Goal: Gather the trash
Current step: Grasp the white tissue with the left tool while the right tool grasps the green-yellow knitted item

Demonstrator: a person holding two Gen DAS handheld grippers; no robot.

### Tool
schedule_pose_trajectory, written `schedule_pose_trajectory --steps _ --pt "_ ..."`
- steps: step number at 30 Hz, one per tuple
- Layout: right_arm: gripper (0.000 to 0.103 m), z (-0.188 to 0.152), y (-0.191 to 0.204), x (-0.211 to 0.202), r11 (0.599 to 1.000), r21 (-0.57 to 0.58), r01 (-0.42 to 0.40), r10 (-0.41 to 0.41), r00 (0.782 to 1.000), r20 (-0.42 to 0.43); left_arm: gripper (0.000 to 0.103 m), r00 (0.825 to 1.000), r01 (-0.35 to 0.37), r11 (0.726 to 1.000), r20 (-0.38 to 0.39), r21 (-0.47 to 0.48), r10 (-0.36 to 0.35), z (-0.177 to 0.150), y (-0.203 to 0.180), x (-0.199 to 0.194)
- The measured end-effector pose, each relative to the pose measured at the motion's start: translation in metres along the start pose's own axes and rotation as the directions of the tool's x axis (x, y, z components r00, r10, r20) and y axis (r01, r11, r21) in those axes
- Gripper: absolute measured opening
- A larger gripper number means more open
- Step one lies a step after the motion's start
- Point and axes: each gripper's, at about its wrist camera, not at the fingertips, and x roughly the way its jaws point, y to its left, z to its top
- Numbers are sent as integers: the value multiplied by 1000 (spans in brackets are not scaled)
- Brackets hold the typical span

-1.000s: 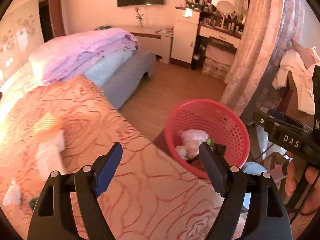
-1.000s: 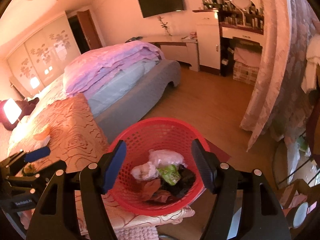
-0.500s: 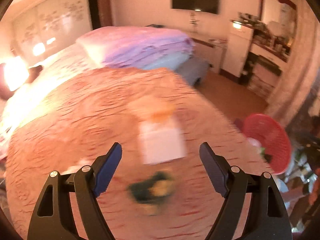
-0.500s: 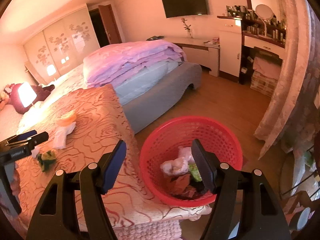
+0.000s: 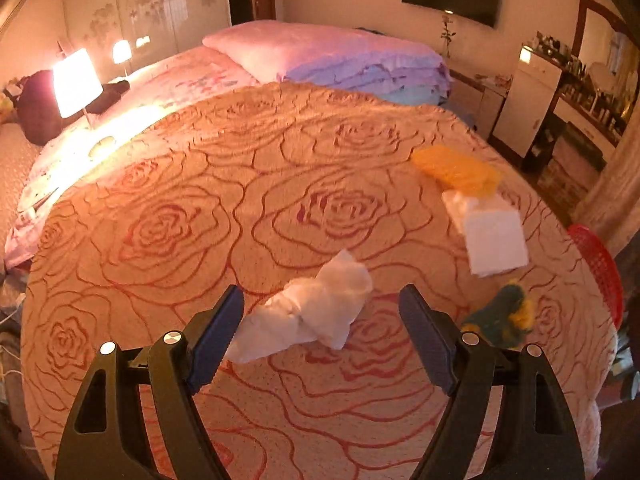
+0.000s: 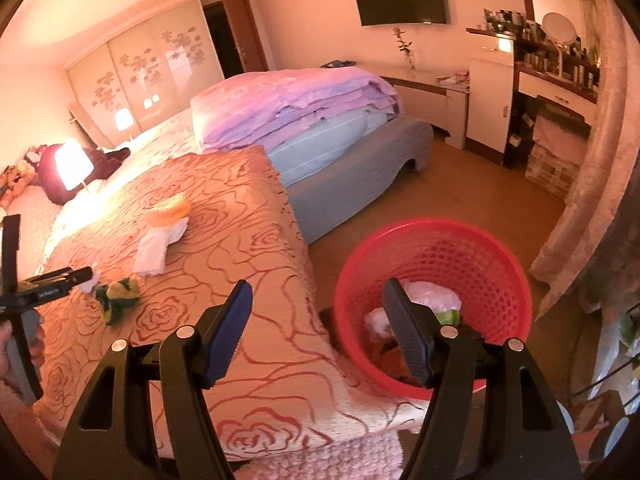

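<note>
My left gripper (image 5: 322, 332) is open and empty, its jaws either side of a crumpled white tissue (image 5: 316, 310) lying on the rose-patterned bedspread (image 5: 200, 208). To its right lie a green-and-yellow wrapper (image 5: 502, 318), a flat white tissue (image 5: 490, 236) and an orange piece (image 5: 456, 170). My right gripper (image 6: 318, 334) is open and empty above the bed's corner, beside the red basket (image 6: 480, 252) holding several bits of trash. In the right wrist view the left gripper (image 6: 80, 276) is at the far left, near the wrapper (image 6: 118, 294), flat tissue (image 6: 158, 242) and orange piece (image 6: 168, 208).
Folded pink and blue quilts (image 6: 296, 108) are stacked at the bed's far end. A lit lamp (image 5: 76, 80) stands to the left. A curtain (image 6: 588, 184) and dresser (image 6: 556, 92) are beyond the basket on the wooden floor (image 6: 472, 192).
My left gripper has swung left from the basket across the bed to the crumpled tissue. My right gripper has shifted left, so the basket now sits at its right finger.
</note>
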Motion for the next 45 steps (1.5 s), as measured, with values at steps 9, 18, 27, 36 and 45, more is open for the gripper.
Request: schedule_pose_trajectory --steps 9,18,27,36,45 --pt "66 -3 27 9 998 -48 -35 34 999 -31 41 999 45 999 9 -30 -45 -9 6 7" --pt "66 -4 78 19 983 -143 -118 109 992 -68 36 998 45 998 45 -44 -43 -16 7 -1" --pt "66 -9 138 36 943 -210 -257 232 963 -138 36 994 21 998 109 -57 -15 -19 7 -26" --pt "65 -2 185 56 905 -280 -321 281 944 -175 36 992 24 995 128 -100 -11 -20 18 -35" --pt "65 -9 213 83 894 -343 -287 232 954 -192 36 993 29 992 121 -126 -14 -25 28 -32"
